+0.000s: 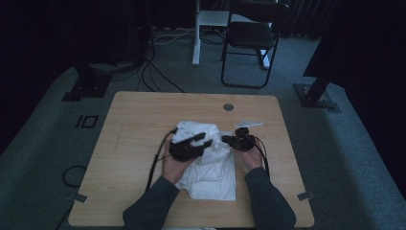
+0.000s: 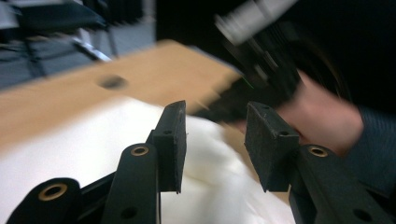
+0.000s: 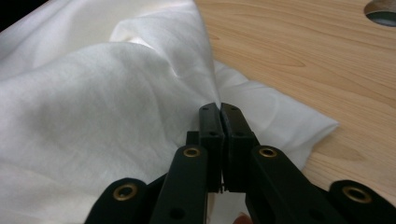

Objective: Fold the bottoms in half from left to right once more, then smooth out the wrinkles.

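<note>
Left gripper [image 2: 215, 144]: my jaws stand apart, nothing between them — they hang just above the white cloth [image 2: 70, 144].
White cloth: crumpled near the middle of the wooden table [image 1: 134, 120], between my two hands.
Right gripper [image 3: 219, 108]: my jaws are pressed together on a raised fold of the cloth's edge — the fabric pulls up to the tips.
Table hole [image 3: 380, 10]: beyond the cloth, far right side.

dim lab: black drapes, floor cables [image 1: 153, 76], folding chair [image 1: 251, 40].
</note>
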